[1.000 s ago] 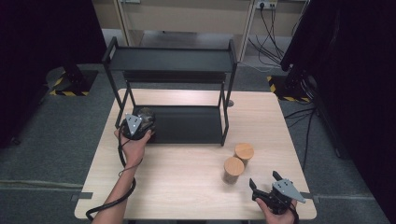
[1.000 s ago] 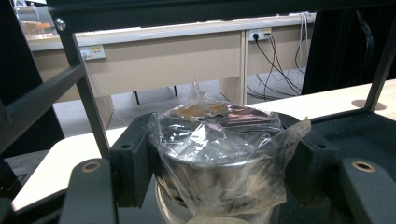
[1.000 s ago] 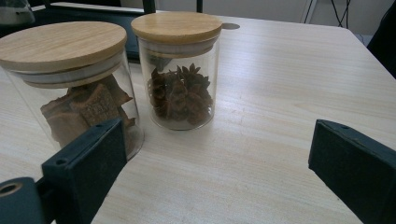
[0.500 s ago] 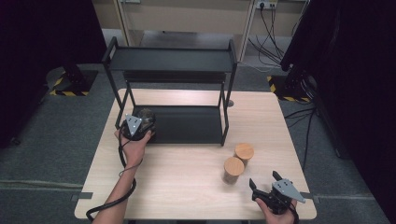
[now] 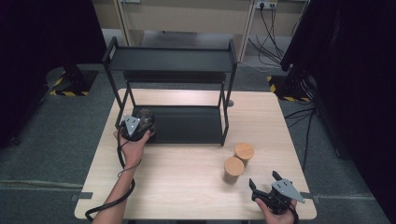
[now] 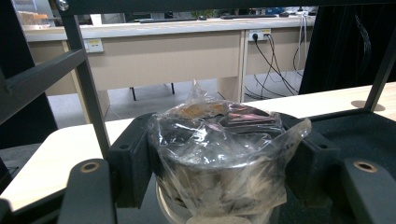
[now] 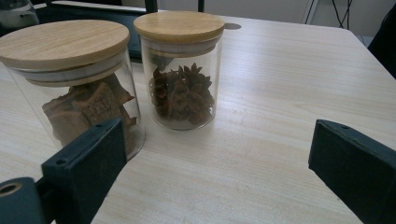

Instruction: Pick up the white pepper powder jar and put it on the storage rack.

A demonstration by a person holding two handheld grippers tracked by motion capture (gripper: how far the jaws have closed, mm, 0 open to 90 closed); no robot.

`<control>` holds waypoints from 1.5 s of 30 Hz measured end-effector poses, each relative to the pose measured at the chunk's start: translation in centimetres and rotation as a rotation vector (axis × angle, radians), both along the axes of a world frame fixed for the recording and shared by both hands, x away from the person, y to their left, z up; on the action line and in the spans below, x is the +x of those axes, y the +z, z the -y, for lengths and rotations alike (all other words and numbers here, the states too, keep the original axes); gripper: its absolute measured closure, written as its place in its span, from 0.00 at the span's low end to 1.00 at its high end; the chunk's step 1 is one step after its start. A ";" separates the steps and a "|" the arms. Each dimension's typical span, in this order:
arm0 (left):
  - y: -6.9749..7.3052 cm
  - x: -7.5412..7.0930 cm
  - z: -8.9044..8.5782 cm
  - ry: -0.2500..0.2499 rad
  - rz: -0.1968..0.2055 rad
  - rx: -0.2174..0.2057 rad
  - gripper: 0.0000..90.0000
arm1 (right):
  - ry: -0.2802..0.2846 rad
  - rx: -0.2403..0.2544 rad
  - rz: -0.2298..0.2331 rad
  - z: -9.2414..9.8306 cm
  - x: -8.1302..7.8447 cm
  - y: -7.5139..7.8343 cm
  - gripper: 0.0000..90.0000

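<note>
Between the two black jaws of the left gripper (image 6: 215, 186) sits a round jar wrapped in clear plastic film (image 6: 219, 154); the jaws press on its two sides, so the gripper is clamped on it. The jar stands on the dark lower shelf of the black metal rack (image 5: 187, 123), at the left end of this shelf, and a thin upright post of the rack rises just to the left of the left jaw. In the high view the left gripper (image 5: 140, 127) rests at the front edge of that shelf, with the person's left hand (image 5: 133, 144) behind it and its cable trailing back along the forearm. The right gripper (image 5: 268, 184) is held low over the near right corner of the wooden table (image 5: 177, 177), well apart from the rack. Its jaws stand wide apart with nothing between them. Ahead of this gripper, toward its left jaw, stand two glass jars with wooden lids. The nearer jar (image 7: 74, 88) holds brown flat pieces and is just behind the left jaw; the farther jar (image 7: 180, 70) holds star anise. The two jars stand close beside each other, but I cannot tell if they touch.
</note>
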State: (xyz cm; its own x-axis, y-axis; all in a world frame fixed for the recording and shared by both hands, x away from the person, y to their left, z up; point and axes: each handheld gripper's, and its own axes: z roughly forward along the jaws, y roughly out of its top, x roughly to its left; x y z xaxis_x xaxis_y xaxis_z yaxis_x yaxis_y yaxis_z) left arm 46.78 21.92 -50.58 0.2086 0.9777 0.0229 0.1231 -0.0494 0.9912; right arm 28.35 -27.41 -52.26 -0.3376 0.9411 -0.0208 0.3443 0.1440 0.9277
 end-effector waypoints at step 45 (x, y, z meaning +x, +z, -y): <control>0.4 -2.1 0.6 -0.020 0.021 -0.016 0.13 | 0.006 -0.009 0.002 -0.1 0.0 0.0 0.05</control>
State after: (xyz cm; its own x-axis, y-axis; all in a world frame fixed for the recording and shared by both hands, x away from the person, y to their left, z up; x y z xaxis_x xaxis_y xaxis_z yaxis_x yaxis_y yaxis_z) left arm 44.73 21.33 -50.17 0.2280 0.9736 0.0121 0.1011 -0.0361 0.9942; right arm 28.32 -27.28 -52.26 -0.3436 0.9387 -0.0294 0.3417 0.1541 0.9271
